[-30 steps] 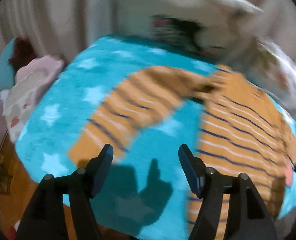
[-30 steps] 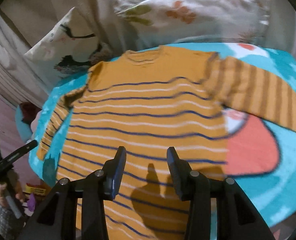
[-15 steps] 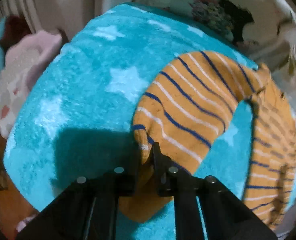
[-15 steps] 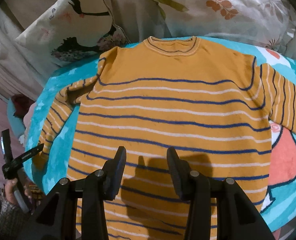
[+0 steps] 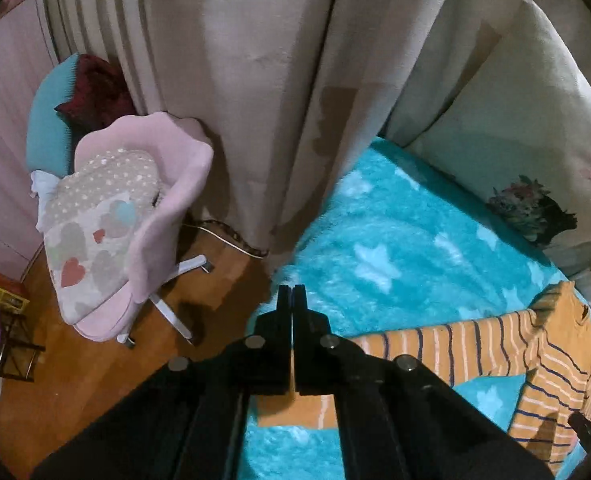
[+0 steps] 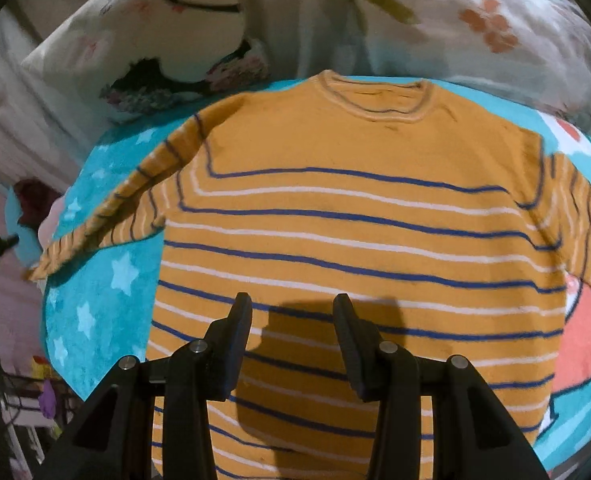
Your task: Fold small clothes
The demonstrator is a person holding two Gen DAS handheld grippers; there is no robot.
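Note:
An orange sweater with blue and white stripes lies spread on a turquoise star blanket, neck toward the pillows. My right gripper is open and empty, hovering over the sweater's lower body. My left gripper is shut; the sweater's left sleeve stretches taut from under its fingers toward the body, its cuff hidden beneath the gripper. In the right wrist view that sleeve is lifted off the blanket and pulled out to the left.
Floral pillows line the far edge of the bed. Beige curtains hang at the bed's left side. A pink swivel chair with a heart-print cushion stands on the wooden floor beside the bed.
My left gripper closed on the sleeve cuff, then lifted and pulled it outward, swinging toward the chair and curtains. My right gripper stayed open and moved closer over the sweater.

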